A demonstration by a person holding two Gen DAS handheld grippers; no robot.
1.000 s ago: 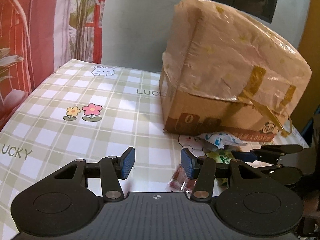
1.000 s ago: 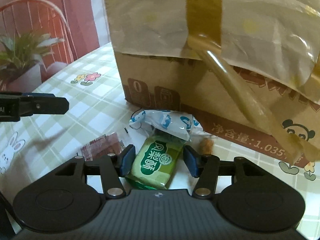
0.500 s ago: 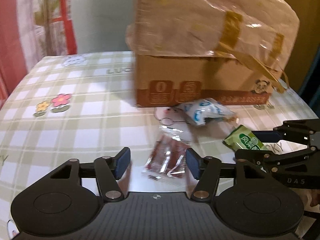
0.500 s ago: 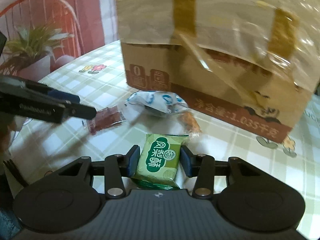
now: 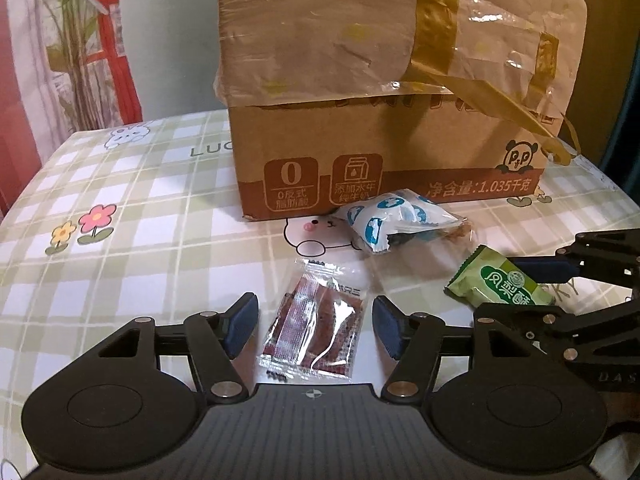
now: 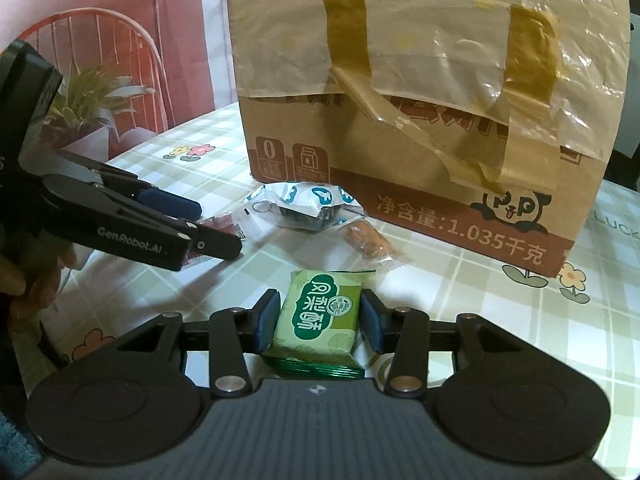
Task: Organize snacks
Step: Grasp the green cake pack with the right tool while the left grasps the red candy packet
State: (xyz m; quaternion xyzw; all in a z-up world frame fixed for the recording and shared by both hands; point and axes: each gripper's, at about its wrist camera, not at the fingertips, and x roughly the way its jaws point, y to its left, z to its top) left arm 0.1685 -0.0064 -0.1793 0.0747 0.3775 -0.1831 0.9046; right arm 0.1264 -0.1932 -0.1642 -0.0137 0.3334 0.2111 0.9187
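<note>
A red snack packet in clear wrap [image 5: 316,328] lies flat on the checked tablecloth [image 5: 140,248]. My left gripper [image 5: 315,322] stands open around it, its blue pads clear of the packet's two sides. My right gripper [image 6: 319,320] is shut on a green snack packet [image 6: 320,316], pads pressing its long edges. That green snack packet [image 5: 500,284] also shows at the right of the left wrist view, between the right gripper's fingers [image 5: 544,270]. A blue-and-white packet [image 5: 396,220] and a small brown wrapped sweet [image 6: 368,240] lie by the box.
A big cardboard box [image 5: 380,120] wrapped in plastic and yellow tape stands at the back of the table. A red-patterned curtain and a plant [image 6: 92,92] are at the left. A person's hand [image 6: 24,280] holds the left gripper.
The left gripper swung right and down to straddle the red packet, its jaws wider. The right gripper closed on the green packet and drew it back from the box.
</note>
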